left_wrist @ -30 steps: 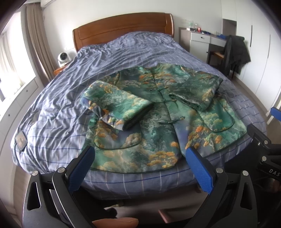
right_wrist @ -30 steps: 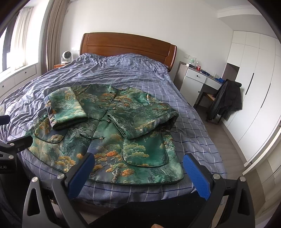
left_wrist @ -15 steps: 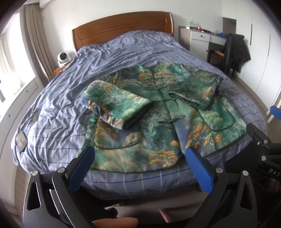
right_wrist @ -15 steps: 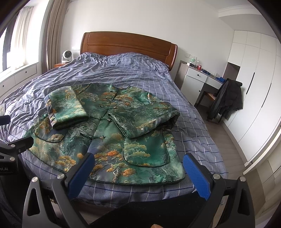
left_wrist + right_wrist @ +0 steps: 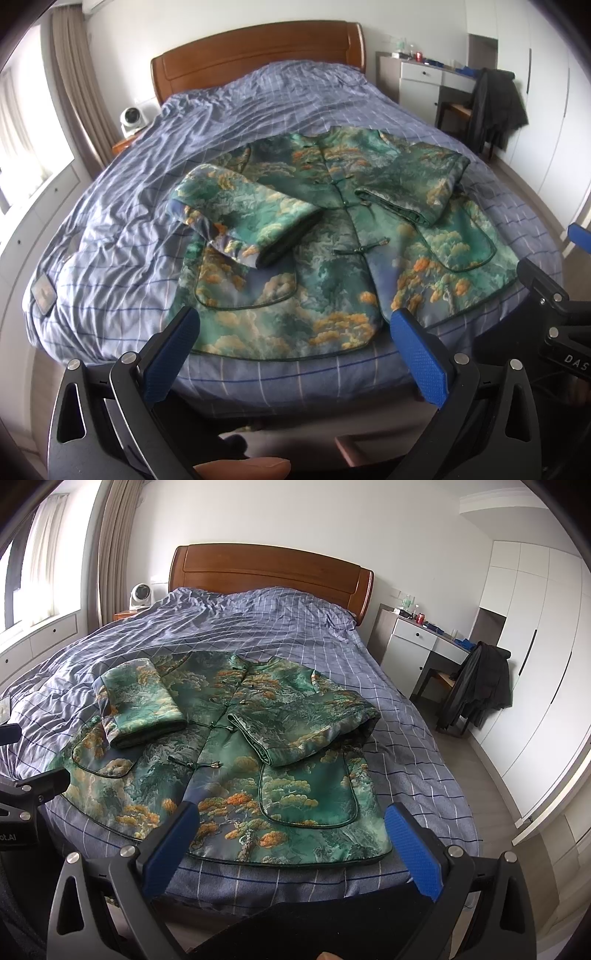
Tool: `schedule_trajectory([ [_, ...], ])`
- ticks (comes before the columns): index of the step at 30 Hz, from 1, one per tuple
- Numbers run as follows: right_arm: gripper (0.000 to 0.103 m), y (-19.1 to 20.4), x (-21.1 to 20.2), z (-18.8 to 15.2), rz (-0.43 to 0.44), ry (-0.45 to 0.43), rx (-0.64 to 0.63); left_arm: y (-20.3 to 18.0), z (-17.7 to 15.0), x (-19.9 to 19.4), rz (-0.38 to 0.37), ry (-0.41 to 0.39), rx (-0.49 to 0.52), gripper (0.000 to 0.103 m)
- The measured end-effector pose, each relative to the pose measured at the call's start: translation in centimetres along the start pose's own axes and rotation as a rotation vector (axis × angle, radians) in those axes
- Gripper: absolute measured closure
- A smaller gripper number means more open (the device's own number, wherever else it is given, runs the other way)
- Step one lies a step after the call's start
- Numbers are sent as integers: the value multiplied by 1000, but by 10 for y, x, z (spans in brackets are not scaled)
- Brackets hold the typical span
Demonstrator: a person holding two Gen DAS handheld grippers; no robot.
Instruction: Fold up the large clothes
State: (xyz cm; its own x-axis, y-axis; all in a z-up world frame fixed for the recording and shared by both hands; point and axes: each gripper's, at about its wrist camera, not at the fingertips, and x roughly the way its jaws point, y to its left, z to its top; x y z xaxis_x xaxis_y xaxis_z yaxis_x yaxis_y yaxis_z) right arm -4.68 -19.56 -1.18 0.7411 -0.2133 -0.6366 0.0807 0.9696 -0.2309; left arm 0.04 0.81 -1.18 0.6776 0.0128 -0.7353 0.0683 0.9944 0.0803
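A green jacket with an orange and teal landscape print (image 5: 325, 266) lies flat, front up, on the bed, also in the right wrist view (image 5: 229, 760). Both sleeves are folded in over the chest: the left sleeve (image 5: 243, 218) and the right sleeve (image 5: 413, 184). My left gripper (image 5: 291, 354) is open and empty, just before the hem at the bed's foot. My right gripper (image 5: 284, 845) is open and empty, before the hem's right half. The right gripper's body shows at the edge of the left wrist view (image 5: 550, 306).
The bed has a blue checked duvet (image 5: 122, 236) and a wooden headboard (image 5: 269, 572). A small device (image 5: 43, 291) lies on the duvet's left edge. A white desk (image 5: 424, 642) and a chair draped with a dark coat (image 5: 476, 686) stand to the right, beside white wardrobes.
Both grippers have drifted slightly; the jacket sits a little lower and closer in the views. The jacket itself has not moved.
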Motion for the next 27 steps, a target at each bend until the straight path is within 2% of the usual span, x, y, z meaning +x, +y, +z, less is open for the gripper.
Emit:
schedule_trajectory([
  [27,1,1,4,-1,1,11,0,-2,-2,1,2,8,3,0],
])
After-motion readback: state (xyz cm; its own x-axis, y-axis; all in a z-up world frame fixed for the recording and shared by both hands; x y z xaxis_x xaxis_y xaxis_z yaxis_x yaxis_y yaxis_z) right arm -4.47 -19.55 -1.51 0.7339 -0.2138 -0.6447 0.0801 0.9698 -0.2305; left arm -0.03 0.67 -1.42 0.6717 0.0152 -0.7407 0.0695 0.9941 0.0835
